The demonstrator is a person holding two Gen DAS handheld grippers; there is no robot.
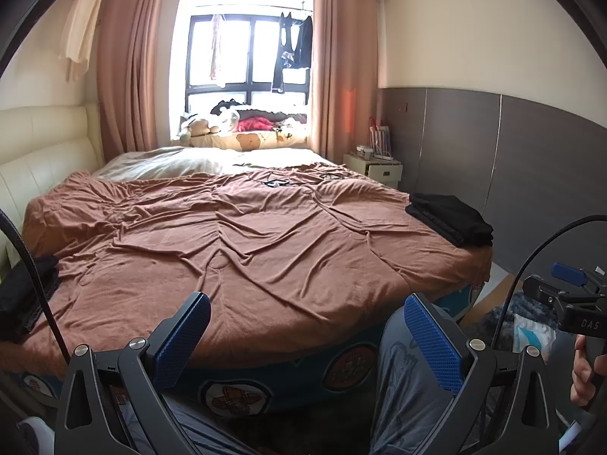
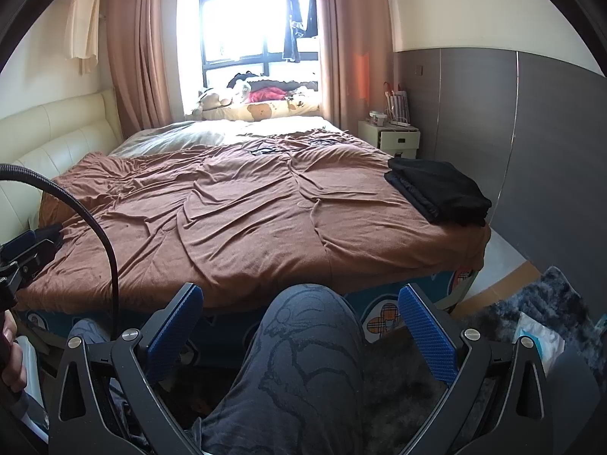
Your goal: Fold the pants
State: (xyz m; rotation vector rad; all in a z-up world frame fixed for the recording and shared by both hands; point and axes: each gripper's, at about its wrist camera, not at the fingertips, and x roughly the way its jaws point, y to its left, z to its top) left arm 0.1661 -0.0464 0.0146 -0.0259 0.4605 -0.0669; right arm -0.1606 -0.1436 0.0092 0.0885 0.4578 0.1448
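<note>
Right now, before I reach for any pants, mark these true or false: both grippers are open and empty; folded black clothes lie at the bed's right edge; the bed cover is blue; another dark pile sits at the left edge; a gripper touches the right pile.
1. Left gripper and right gripper are open and empty. True.
2. A folded black pile lies at the bed's right edge. True.
3. The bed cover is blue. False: it is brown.
4. A second dark pile sits at the left edge. True.
5. A gripper touches the right pile. False: both are apart from it, short of the bed.
</note>
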